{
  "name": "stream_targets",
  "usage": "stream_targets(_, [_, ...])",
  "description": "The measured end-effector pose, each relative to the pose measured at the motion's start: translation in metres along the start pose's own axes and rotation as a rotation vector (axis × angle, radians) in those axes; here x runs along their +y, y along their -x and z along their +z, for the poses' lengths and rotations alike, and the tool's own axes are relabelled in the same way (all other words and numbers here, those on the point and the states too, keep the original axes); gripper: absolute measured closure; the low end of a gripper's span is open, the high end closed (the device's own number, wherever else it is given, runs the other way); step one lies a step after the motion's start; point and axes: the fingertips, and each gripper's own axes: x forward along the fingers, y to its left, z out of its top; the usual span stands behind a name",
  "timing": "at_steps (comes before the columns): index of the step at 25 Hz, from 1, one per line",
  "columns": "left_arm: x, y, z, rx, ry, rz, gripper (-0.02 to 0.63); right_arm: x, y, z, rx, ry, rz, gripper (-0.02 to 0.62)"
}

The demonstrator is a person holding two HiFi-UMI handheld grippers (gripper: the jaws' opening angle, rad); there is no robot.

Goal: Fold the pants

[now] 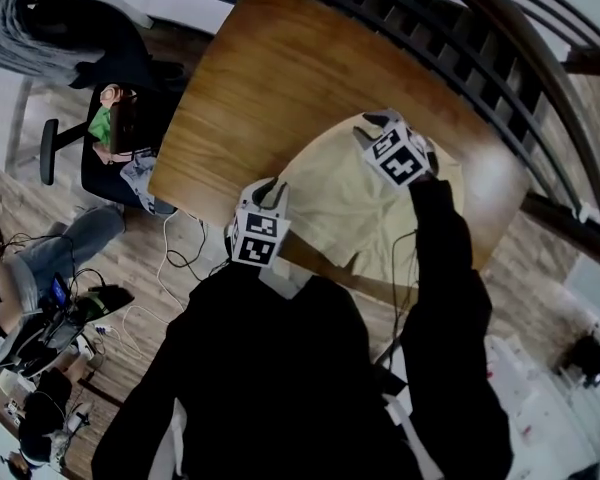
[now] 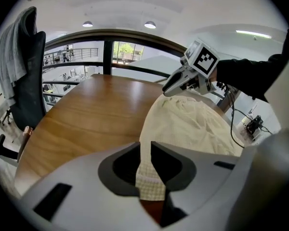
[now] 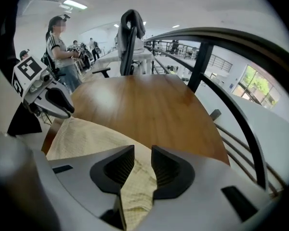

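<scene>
The left gripper [image 2: 144, 146] has its jaws a little apart, and a narrow strip of the pants [image 1: 350, 208] runs up through the gap. The cloth fills the slot, yet the pads do not clamp it. The right gripper [image 3: 143, 150] is parted wider; a loose fold of the same pale cream fabric lies between its ribbed pads with room on both sides, so neither has a firm hold. Both point steeply down at the cloth, the left one at the corner nearest the person, the right one at the far end. The pants lie rumpled but mostly flat between them, on the part of the wooden table [image 1: 270, 78] closest to the person, with their near edge at the table's rim. The rest of the tabletop is bare, glossy wood. The person's black sleeve [image 1: 445, 268] reaches out over the cloth to the right gripper. Beyond the table, along its far side, runs a dark curved railing [image 1: 500, 58]. At the table's far end stands a black office chair [image 2: 26, 66] with a grey garment draped over its back. Off to the side a bystander in a striped top [image 3: 60, 37] stands on the wooden floor. Cables [image 1: 180, 258] trail across that floor just below the table's near edge.
</scene>
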Motion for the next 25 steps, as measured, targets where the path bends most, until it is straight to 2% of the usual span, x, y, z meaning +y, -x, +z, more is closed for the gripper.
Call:
stream_targets(6, [0.005, -0.008, -0.013, 0.064, -0.005, -0.022, 0.540, -0.006, -0.009, 0.001, 0.122, 0.215, 0.080, 0.503])
stream_targets(10, [0.009, -0.011, -0.023, 0.132, -0.011, -0.024, 0.540, -0.010, -0.017, -0.002, 0.189, 0.321, 0.124, 0.503])
stream_targets(15, [0.009, -0.019, -0.032, 0.170, -0.024, -0.032, 0.540, -0.005, -0.024, -0.006, 0.224, 0.375, 0.193, 0.503])
stream_targets(20, [0.011, -0.026, -0.024, 0.160, -0.017, -0.028, 0.541, -0.001, -0.030, -0.008, 0.220, 0.411, 0.214, 0.503])
stream_targets(25, [0.010, -0.036, -0.030, 0.215, -0.033, -0.037, 0.541, 0.008, -0.037, -0.008, 0.233, 0.451, 0.225, 0.503])
